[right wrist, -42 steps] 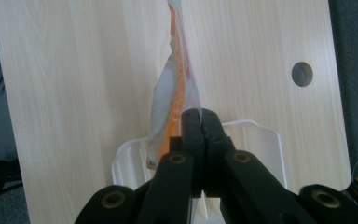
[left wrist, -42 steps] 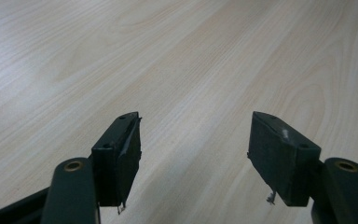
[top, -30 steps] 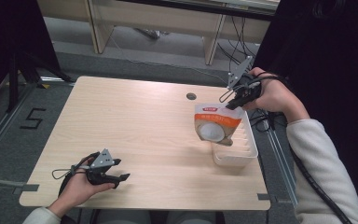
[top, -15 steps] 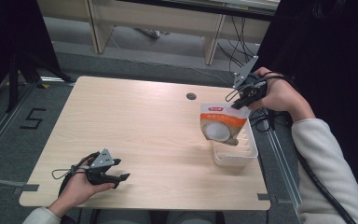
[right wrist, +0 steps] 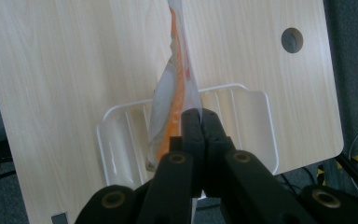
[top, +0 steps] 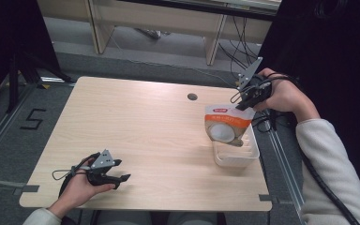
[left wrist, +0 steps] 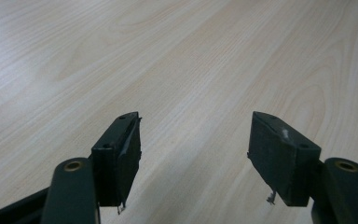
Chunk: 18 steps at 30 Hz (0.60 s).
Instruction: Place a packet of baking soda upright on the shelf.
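our right gripper (top: 244,99) sits at about 2 o'clock on the table (top: 136,126), jaws pinched tight on the top edge of one orange-and-white pouch (top: 225,124). in the right gripper view the pouch (right wrist: 175,88) hangs edge-on straight from the closed jaws, above the white ribbed tray (right wrist: 249,116). from the high view its lower end hangs over the tray (top: 246,157) at about 4 o'clock; whether it touches we cannot tell.

our left gripper (top: 117,172) rests at about 7 o'clock, well apart from the rest, jaws spread wide with bare wood between them (left wrist: 193,154), holding nothing.

step, as we judge it: pouch carried at the tray, either going in or coming out. if going in, next move calls for lowering it until it rests in the tray, then letting the jaws part; watch that it doesn't tip over the rim.

count: one pouch, one tray, two grippers, one cable hole (top: 192,96) at 12 o'clock.
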### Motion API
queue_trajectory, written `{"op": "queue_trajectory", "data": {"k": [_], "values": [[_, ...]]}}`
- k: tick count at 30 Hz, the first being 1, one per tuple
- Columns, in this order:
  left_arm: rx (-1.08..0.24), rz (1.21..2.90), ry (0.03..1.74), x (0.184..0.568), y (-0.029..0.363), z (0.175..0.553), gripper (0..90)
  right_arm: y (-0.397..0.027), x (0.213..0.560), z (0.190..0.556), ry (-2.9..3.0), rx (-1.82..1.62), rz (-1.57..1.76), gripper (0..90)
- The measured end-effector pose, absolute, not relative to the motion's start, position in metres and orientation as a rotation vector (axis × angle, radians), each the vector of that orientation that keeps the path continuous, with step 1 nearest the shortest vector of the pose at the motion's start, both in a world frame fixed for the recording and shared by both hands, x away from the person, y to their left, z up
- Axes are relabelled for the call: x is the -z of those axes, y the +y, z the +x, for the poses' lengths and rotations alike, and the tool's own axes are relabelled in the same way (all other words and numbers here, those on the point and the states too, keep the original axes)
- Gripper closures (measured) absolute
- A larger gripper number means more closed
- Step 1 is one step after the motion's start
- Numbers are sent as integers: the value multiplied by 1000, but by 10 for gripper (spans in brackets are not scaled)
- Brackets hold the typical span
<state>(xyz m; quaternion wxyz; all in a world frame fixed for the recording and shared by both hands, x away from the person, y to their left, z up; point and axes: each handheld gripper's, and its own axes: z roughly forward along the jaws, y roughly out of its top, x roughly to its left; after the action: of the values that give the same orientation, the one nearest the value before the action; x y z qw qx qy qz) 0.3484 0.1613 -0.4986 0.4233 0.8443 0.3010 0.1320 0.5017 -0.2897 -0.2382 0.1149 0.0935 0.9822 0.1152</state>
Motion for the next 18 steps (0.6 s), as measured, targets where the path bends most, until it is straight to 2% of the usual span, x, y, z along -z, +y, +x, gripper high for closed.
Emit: {"op": "queue_trajectory", "data": {"k": [18], "values": [[-331,2111,758,499,161,348,335,-298,240,503,2900,-320,260,900]]}}
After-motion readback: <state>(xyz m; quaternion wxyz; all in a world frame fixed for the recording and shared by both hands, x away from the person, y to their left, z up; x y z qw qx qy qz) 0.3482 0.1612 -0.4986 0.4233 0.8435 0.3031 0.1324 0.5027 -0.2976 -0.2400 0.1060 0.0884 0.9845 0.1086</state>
